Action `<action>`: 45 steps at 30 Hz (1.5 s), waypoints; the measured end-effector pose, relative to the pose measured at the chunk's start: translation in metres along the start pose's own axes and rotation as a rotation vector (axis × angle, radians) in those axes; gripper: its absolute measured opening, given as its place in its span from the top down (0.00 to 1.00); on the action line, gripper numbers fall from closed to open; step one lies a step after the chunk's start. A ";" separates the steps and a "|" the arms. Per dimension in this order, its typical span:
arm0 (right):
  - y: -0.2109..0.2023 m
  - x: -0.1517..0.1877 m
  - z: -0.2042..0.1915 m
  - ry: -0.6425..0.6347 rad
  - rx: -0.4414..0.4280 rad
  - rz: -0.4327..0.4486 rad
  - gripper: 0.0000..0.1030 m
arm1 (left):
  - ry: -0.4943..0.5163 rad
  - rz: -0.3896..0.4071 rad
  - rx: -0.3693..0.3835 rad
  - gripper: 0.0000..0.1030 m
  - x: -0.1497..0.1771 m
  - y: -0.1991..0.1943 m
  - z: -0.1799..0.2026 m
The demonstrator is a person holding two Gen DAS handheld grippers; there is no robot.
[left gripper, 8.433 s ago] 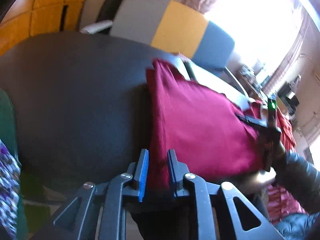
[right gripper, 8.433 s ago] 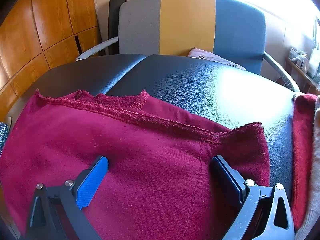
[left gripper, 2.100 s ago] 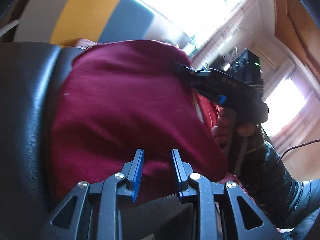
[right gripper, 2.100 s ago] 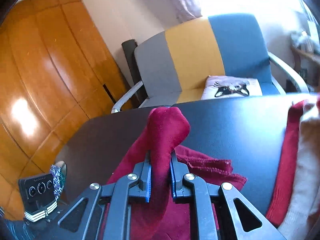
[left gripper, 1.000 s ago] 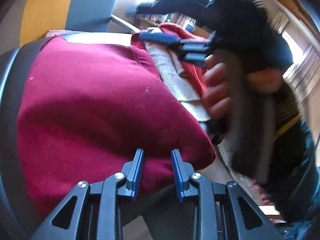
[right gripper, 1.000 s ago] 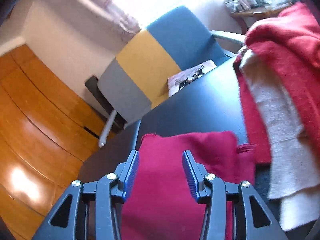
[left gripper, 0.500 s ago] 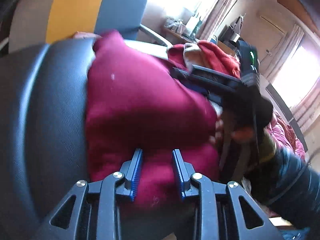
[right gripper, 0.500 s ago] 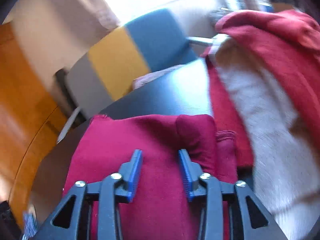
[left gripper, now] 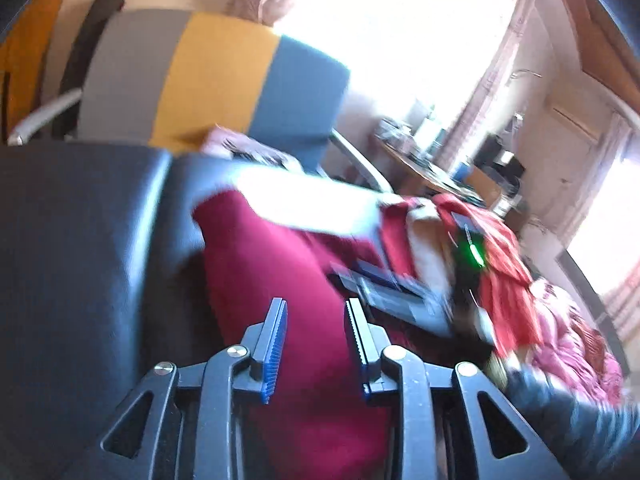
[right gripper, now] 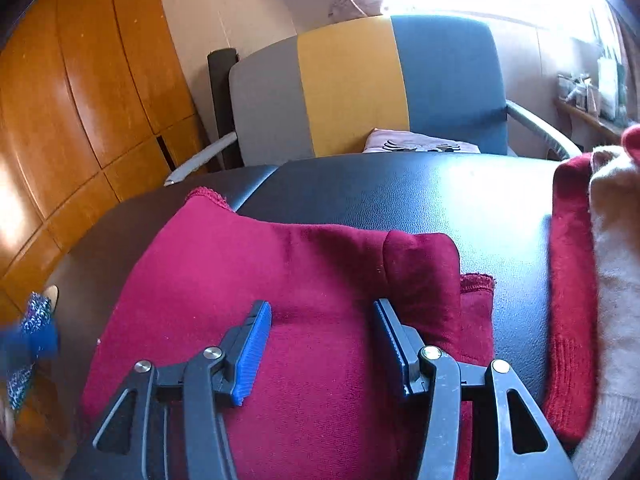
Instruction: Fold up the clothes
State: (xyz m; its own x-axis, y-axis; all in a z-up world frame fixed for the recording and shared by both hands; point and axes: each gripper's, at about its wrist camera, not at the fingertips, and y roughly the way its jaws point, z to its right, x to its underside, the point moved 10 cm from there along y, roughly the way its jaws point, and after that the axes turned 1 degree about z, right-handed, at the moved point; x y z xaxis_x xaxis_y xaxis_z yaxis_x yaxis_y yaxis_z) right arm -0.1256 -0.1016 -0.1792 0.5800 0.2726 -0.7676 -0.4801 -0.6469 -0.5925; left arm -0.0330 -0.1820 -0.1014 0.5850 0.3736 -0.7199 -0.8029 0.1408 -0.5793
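Fold step closing: right tongs (right gripper: 320, 344) opening over folded maroon garment (right gripper: 304, 280) on bench (right gripper: 400, 188), gripping nothing. Left tongs (left gripper: 316, 340) half open, astride garment, grip unclear. Next: move it beside clothes stack (right gripper: 576, 280).

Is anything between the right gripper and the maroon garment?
Nothing visible. The right gripper sits right over the maroon garment, its jaws opening with only that cloth between them. The stacked clothes lie off to the side.
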 end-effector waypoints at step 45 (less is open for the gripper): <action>-0.080 0.019 -0.085 -0.119 -0.143 -0.031 0.47 | 0.137 -0.020 -0.259 0.67 0.020 -0.014 -0.048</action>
State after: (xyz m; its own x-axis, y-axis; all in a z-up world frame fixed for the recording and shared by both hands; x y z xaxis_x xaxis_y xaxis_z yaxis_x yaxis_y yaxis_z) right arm -0.0202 -0.1057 -0.1255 0.5065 0.3709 -0.7784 -0.3602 -0.7291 -0.5819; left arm -0.0044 -0.2204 -0.1258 0.6246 0.2435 -0.7420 -0.7452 -0.0983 -0.6596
